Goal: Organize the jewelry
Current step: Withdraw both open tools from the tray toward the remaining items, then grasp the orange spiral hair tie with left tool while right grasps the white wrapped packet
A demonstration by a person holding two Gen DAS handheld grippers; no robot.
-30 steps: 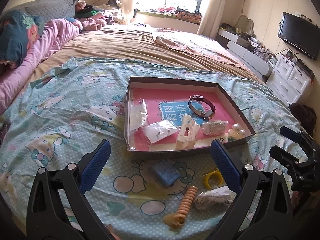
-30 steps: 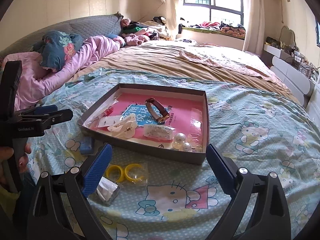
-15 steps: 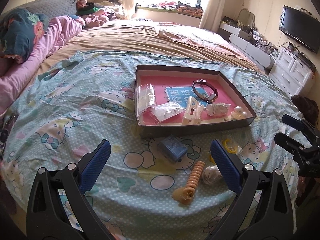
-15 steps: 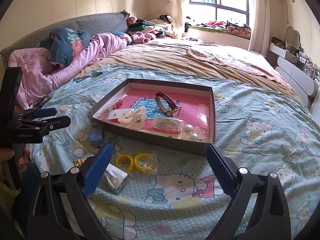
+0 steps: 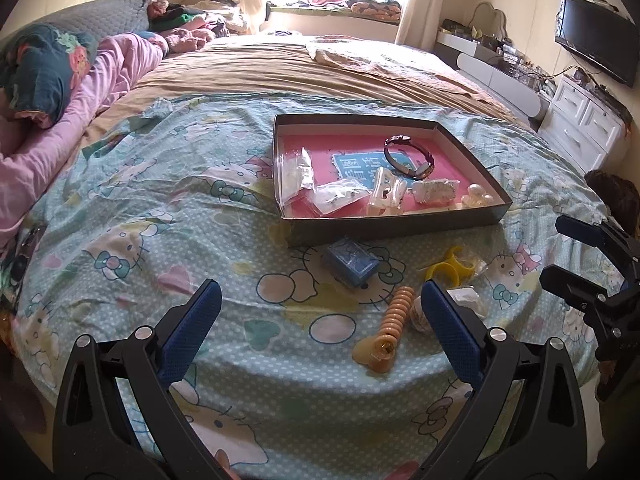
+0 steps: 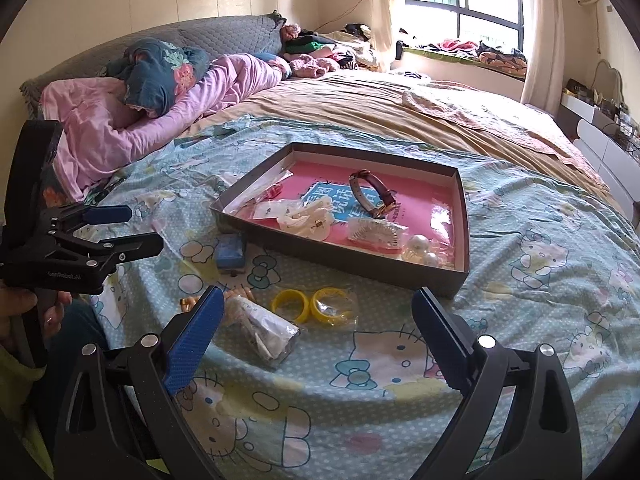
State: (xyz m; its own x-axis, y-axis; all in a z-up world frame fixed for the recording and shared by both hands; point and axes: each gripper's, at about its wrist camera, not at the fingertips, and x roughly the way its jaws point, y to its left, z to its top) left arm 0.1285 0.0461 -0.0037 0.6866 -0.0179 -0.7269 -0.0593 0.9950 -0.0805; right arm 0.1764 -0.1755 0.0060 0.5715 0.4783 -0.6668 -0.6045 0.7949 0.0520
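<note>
- Spreading across the whole lower frame: cartoon-print bedsheet [image 5: 132, 208], bearing everything below.
- Sitting at centre frame, upper middle: shallow grey tray [image 5: 384, 226] with pink floor, already holding a wristwatch [image 5: 408, 156], a cream hair claw [image 5: 386, 192], pearl pieces [image 5: 476, 197] and clear packets.
- Flanking the lower frame edges: left gripper [image 5: 320, 320], jaws spread wide, grasping nothing; right gripper [image 6: 318, 330], likewise released and empty.
- Lying loose in front of the tray's near wall, between tray and grippers: small blue box [image 5: 351, 261], yellow bangles [image 6: 314, 305] in a clear bag, a wrapped bundle [image 6: 266, 330].
- Resting just beyond the left gripper's right finger, lower centre of the left view: orange spiral hair tie [image 5: 390, 320], long axis running away from the camera toward the tray, amber charm at its near end; mostly hidden in the right view.
- Judged nearer to the left gripper; bangles and bundle nearer to the right.
</note>
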